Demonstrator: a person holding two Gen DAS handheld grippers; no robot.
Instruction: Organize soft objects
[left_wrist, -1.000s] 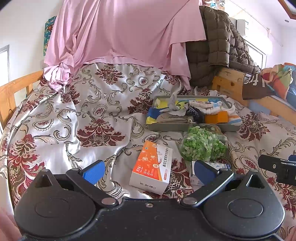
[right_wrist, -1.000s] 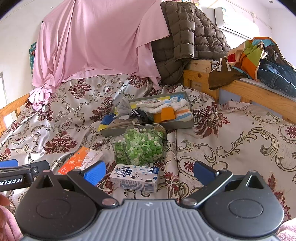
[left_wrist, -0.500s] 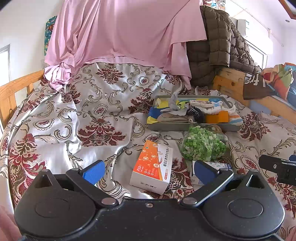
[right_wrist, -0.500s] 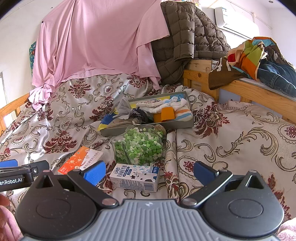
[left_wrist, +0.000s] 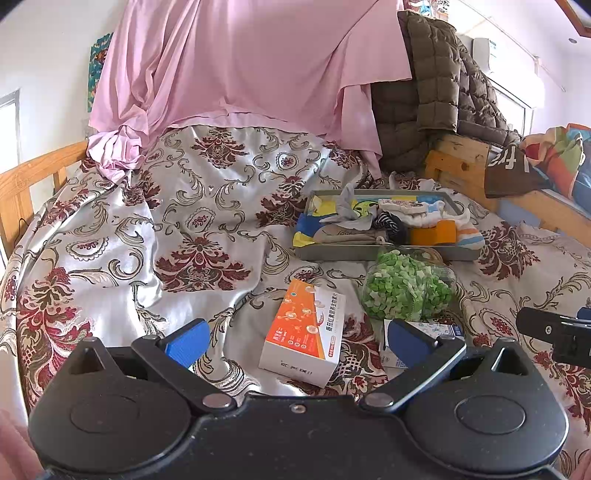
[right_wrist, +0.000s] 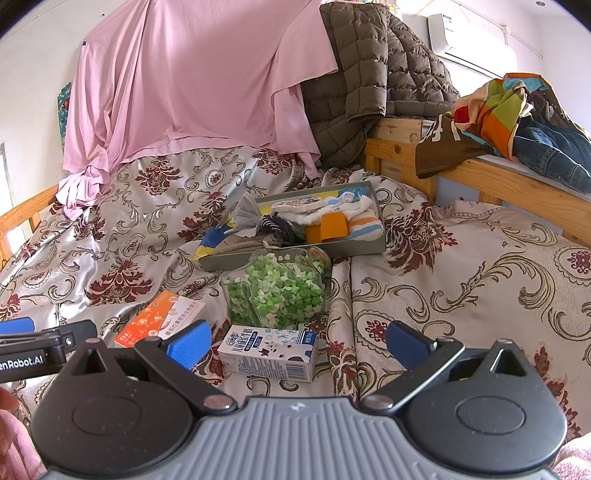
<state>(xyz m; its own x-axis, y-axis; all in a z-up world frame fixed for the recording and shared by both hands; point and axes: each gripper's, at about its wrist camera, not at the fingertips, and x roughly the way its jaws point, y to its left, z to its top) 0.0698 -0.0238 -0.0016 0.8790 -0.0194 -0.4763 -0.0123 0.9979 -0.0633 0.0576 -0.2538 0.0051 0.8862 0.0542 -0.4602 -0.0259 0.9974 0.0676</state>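
Left wrist view: the left hand-held gripper (left_wrist: 295, 341) hangs spread and empty over the bed (left_wrist: 122, 236), one orange box (left_wrist: 304, 334) between its fingers. The soft things fill one tray (left_wrist: 373, 253) nearer the bed's head.

Right wrist view: the right hand-held gripper (right_wrist: 297, 343) is likewise spread, grasping nothing; one milk carton (right_wrist: 267, 350) and one jar (right_wrist: 277, 291) lie ahead. Best to reach past the jar and pinch one cloth low.

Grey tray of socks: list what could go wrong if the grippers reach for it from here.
1. The clear jar of green pieces lies right in front of the grey tray; a straight reach may knock or roll it.
2. The milk carton and orange box sit between the open right gripper and left gripper and the tray, and could get pushed.
3. The tray sits on the rumpled satin bedspread, so tugging socks may tip or slide it.
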